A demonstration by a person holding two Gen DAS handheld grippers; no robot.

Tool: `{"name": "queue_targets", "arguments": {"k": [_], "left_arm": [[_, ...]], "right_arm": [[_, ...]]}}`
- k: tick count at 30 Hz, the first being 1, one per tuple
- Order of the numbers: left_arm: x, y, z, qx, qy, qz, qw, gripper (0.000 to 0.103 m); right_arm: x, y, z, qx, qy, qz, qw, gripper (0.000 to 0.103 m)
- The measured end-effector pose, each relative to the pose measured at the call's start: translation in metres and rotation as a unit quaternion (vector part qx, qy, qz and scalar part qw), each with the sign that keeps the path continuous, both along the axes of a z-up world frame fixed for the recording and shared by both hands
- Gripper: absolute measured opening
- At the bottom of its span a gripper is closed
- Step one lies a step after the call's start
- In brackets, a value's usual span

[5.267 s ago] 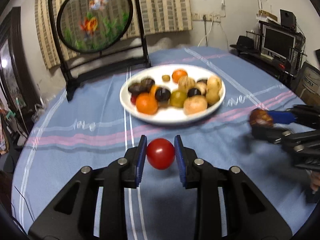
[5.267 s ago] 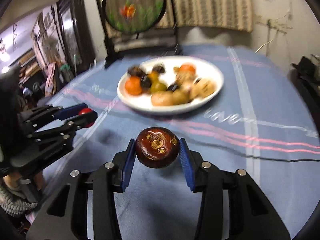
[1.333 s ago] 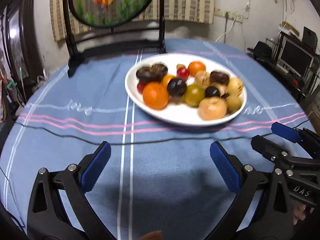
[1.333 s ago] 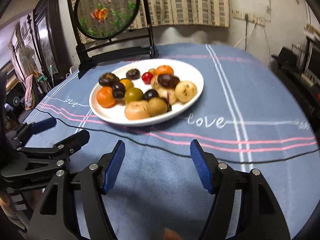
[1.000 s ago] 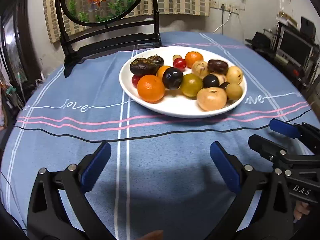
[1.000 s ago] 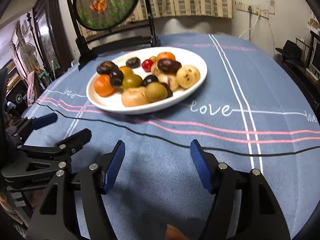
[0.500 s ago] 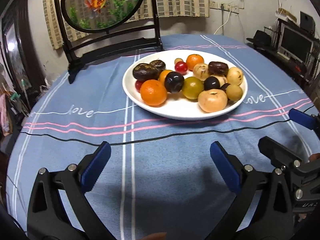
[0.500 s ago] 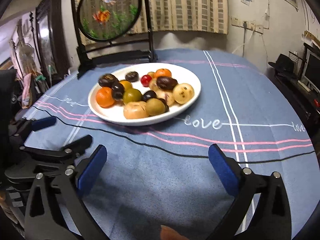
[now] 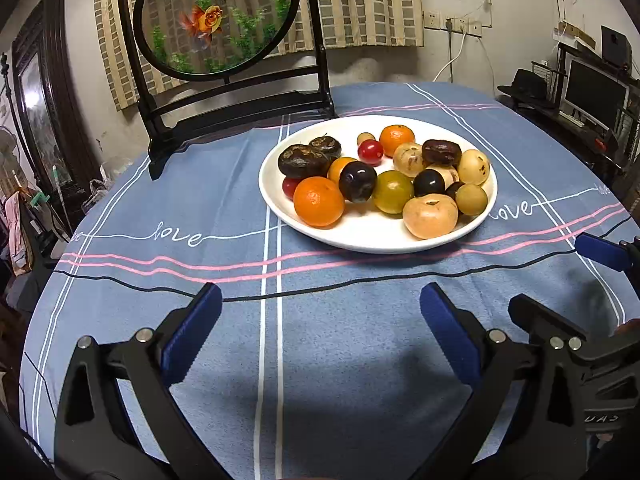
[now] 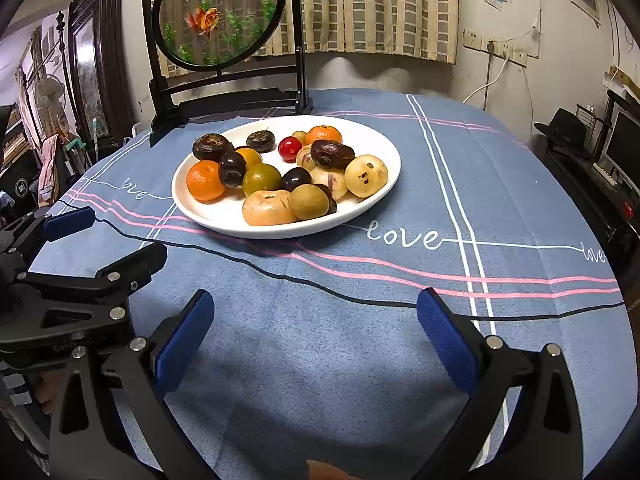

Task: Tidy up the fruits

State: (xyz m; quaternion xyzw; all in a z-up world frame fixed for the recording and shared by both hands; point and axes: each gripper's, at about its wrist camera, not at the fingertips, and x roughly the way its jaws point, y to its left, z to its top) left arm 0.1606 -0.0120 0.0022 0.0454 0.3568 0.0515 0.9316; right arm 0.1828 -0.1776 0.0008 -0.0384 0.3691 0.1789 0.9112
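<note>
A white plate (image 9: 360, 238) (image 10: 356, 210) on the blue tablecloth holds several fruits: oranges (image 9: 319, 201), a red cherry tomato (image 9: 370, 151) (image 10: 290, 147), dark brown fruits (image 9: 441, 152) (image 10: 332, 154), yellow and tan ones (image 9: 430, 216). My left gripper (image 9: 320, 336) is wide open and empty, low over the cloth in front of the plate. My right gripper (image 10: 316, 340) is wide open and empty, also in front of the plate. Each gripper shows at the edge of the other's view, the right one (image 9: 560, 300) and the left one (image 10: 100, 248).
A round goldfish screen on a black stand (image 9: 216, 16) (image 10: 218, 12) stands at the table's far edge behind the plate. The round table's edge curves near on both sides. Shelves with a monitor (image 9: 592, 92) stand to the right, dark furniture (image 10: 92, 60) to the left.
Both grippers let go of their fruits, the red tomato and the dark brown fruit, which now lie on the plate. Both have drawn back from the plate; the right opened wider.
</note>
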Motion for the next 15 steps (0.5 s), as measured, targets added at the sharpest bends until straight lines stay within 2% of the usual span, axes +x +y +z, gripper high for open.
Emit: {"name": "queue_targets", "arguments": {"k": [4, 9, 15], "left_arm": [[-0.0043, -0.0042, 0.0013, 0.018, -0.019, -0.002, 0.9996, 0.101], [0.0006, -0.0021, -0.0008, 0.001, -0.004, -0.008, 1.0000, 0.101], [-0.0005, -0.0035, -0.0002, 0.007, -0.007, -0.005, 0.9999, 0.101]], "right_arm": [[-0.0005, 0.0005, 0.0007, 0.001, 0.000, 0.000, 1.000, 0.102], [-0.0016, 0.0007, 0.0022, 0.003, -0.004, 0.000, 1.000, 0.102], [-0.0019, 0.0015, 0.0026, 0.003, -0.002, 0.002, 1.000, 0.102]]}}
